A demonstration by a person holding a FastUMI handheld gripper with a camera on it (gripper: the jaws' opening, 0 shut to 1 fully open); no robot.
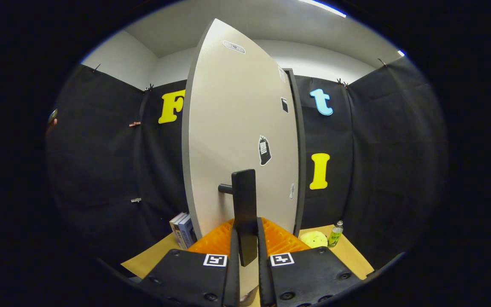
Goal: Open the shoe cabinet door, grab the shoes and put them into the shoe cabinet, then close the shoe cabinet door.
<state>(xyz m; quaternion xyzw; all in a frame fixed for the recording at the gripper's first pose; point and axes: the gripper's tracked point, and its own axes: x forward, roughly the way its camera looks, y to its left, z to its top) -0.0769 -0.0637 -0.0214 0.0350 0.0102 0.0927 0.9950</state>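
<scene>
Shoe cabinet door (237,128), a stiff, light panel, is swung by its dark handle (244,204); the gripper (245,251) is clenched on that rigid bar.

Claw (245,245) body, seen from behind its fingers

Two dark plates with round screws, each bearing a square black-and-white marker tag near its finger.

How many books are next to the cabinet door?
2 that I can make out: the books stand side by side on the table, just left of the cabinet door. The door may hide more.
</scene>
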